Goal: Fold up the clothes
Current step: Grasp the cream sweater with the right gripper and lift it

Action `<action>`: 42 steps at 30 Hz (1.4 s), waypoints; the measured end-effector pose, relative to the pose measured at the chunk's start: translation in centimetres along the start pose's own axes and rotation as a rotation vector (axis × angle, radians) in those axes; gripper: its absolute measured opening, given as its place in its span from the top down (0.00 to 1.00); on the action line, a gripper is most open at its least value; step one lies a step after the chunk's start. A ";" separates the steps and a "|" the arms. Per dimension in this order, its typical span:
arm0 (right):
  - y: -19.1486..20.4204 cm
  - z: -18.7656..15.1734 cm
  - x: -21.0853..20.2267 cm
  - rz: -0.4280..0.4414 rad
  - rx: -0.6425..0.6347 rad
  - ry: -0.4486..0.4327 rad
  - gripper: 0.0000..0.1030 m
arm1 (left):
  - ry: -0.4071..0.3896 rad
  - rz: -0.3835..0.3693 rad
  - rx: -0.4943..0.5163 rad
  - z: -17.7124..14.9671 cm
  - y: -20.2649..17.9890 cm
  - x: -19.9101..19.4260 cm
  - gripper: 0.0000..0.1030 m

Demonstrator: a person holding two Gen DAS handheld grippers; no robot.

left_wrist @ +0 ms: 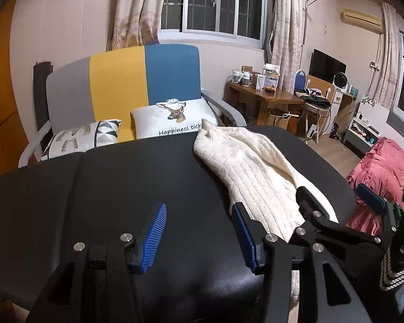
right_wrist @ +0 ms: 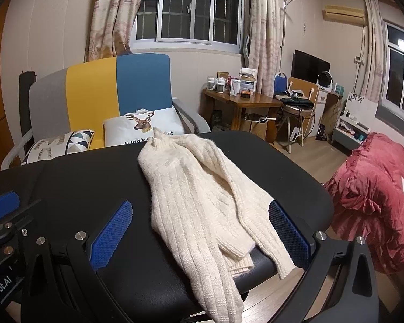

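- Cream knit sweater: lies lengthwise on the black table, collar toward the far edge, hem hanging over the near edge. It is gathered into a long narrow strip, one sleeve doubled across the body; neither flat nor a tidy packet.
- Left gripper: jaws spread wide, holding nothing; it hovers over bare tabletop, its right finger just beside the sweater's left edge.
- Right gripper: jaws spread wide, holding nothing; the near part of the sweater lies between its fingers.
- Step in hand, as a judgement: the strip fits either a garment partly folded in from the sides or one merely bunched and awaiting spreading; the views do not settle which. Either way, any grasp calls for pinching a single edge of the thick knit, not several layers.
- Surroundings: striped sofa with a deer cushion beyond the table; wooden desk; red bedding at right.
- Obstructions: none on the tabletop; the overhanging hem could drag the sweater off.
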State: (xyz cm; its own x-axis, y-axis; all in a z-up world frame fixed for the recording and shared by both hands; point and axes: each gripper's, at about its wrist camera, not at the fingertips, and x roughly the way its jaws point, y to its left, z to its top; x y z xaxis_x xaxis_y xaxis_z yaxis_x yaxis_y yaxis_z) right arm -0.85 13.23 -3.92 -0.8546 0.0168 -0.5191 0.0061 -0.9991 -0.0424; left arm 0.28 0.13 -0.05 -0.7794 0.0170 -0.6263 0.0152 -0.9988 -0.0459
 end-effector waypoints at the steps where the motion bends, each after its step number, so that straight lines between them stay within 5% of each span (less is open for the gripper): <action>1: 0.0 0.0 0.0 0.003 0.002 0.003 0.00 | 0.001 -0.001 -0.001 -0.1 0.0 -0.1 0.50; 18: -0.1 -0.7 0.5 0.050 0.032 0.042 0.00 | 0.115 -0.047 -0.046 -0.8 1.5 2.1 0.49; 25: -0.2 -0.7 0.8 0.079 0.047 0.054 0.00 | 0.200 -0.123 -0.164 -2.6 3.6 3.9 0.48; 29: -1.7 -1.1 1.4 0.259 0.167 0.093 0.00 | 0.312 -0.137 -0.239 -4.7 5.4 5.7 0.48; 37: -6.2 -5.4 6.2 0.900 0.575 0.353 0.00 | 0.555 -0.357 -0.501 -12.3 11.3 8.4 0.49; 42: -8.0 -9.4 8.2 1.028 0.700 0.497 0.00 | 0.619 -0.413 -0.589 -16.7 14.8 8.0 0.46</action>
State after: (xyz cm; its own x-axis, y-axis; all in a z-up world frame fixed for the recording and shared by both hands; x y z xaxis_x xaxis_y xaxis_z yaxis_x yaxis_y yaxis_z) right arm -3.03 21.75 -15.80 -0.3434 -0.8862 -0.3109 0.1347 -0.3741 0.9176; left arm 4.74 -13.80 -18.71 -0.3258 0.5535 -0.7665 0.2576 -0.7280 -0.6353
